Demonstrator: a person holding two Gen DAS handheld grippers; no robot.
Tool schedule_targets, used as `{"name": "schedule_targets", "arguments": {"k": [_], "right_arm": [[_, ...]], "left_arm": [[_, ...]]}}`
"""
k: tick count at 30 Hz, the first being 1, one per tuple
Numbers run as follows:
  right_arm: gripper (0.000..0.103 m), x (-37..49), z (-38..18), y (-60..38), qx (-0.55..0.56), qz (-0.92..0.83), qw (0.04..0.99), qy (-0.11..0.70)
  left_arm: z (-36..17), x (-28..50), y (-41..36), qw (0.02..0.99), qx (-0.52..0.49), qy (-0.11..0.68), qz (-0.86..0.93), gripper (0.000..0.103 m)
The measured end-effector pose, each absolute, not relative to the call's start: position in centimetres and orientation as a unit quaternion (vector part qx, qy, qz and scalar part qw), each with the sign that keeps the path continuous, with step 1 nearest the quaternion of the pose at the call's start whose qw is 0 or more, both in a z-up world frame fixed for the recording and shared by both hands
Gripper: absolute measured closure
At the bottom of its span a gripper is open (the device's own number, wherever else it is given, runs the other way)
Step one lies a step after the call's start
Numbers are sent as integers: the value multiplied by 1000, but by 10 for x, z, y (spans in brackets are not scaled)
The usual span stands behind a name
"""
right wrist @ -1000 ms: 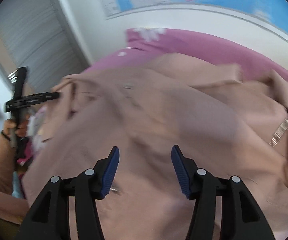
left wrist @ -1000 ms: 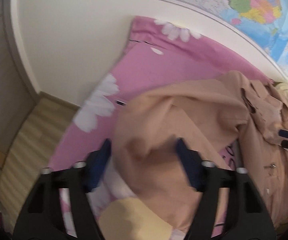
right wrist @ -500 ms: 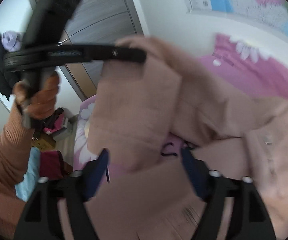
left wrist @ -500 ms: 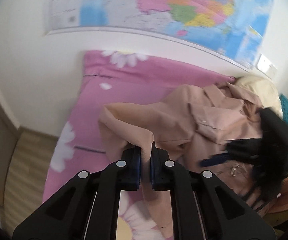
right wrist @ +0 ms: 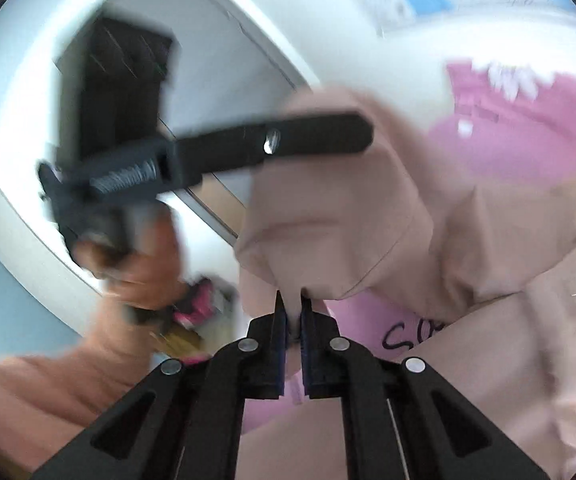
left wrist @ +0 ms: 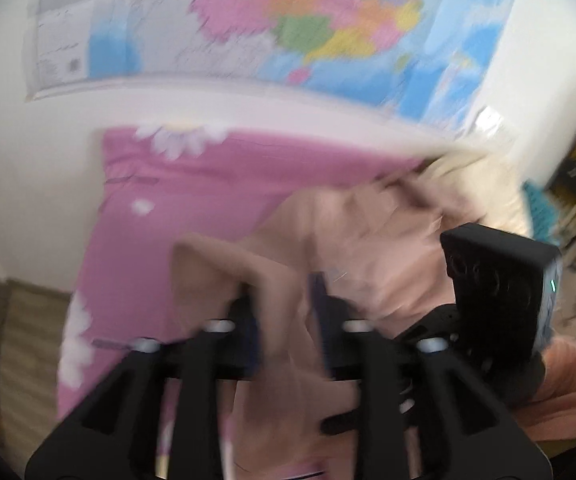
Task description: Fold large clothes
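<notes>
Clearly your right gripper [right wrist: 292, 312] is pinched tight on the beige coat [right wrist: 467, 240], half lifted off the pink sheet [right wrist: 527, 128]; your left gripper [left wrist: 284, 312] has just been opening, cloth between its jaws; it's soft and floppy, so grip seams or cuffs

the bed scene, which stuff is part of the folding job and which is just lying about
Part of the job:
- beige coat
- right tongs, shut on a fold of the coat
- left tongs, coat fabric between them after just opening
- pink floral bedsheet under it

Just lying about:
- wall map
- cream pillow
- grey door
</notes>
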State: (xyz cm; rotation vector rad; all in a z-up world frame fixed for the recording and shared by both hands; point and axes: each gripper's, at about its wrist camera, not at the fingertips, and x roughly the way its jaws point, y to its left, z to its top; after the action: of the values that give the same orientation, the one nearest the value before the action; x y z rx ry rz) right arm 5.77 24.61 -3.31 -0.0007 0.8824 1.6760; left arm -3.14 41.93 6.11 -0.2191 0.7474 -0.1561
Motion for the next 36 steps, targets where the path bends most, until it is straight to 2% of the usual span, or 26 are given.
{"name": "schedule_targets", "arguments": {"k": [1, 3, 4, 7, 9, 12, 16, 17, 19, 21, 24, 26, 33, 36], "right_arm": [[97, 67, -20, 226, 30, 722, 584, 370], [97, 84, 1, 184, 90, 721, 588, 355], [97, 95, 10, 156, 123, 715, 596, 343], [97, 125, 19, 81, 197, 679, 630, 322], [97, 145, 8, 36, 239, 632, 658, 334], [97, 169, -25, -22, 294, 556, 684, 370], [93, 183, -77, -67, 296, 441, 726, 437], [90, 183, -91, -76, 294, 417, 731, 454], [76, 181, -105, -85, 300, 401, 728, 467], [41, 174, -107, -91, 302, 409, 729, 458], [22, 147, -88, -95, 260, 416, 761, 423], [17, 141, -79, -97, 241, 422, 774, 406], [15, 115, -63, -62, 118, 420, 824, 362], [11, 91, -56, -27, -3, 388, 863, 323]], "left_arm": [[72, -30, 414, 929, -100, 348, -81, 55], [85, -25, 403, 933, -96, 331, -102, 52], [91, -23, 398, 934, -102, 321, -123, 45], [103, -19, 376, 937, -100, 288, -171, 34], [100, -13, 358, 939, -80, 281, -178, 30], [80, 1, 342, 930, -80, 304, -191, 29], [31, 23, 330, 912, -75, 363, -174, 29], [21, 26, 329, 908, -71, 375, -171, 29], [-3, 32, 323, 900, -65, 402, -157, 29], [-18, 35, 320, 895, -57, 418, -148, 29], [-34, 38, 315, 889, -50, 432, -141, 29], [-40, 39, 311, 890, -46, 433, -137, 29], [-49, 42, 300, 891, -37, 436, -121, 29], [-49, 44, 296, 891, -35, 436, -119, 29]]}}
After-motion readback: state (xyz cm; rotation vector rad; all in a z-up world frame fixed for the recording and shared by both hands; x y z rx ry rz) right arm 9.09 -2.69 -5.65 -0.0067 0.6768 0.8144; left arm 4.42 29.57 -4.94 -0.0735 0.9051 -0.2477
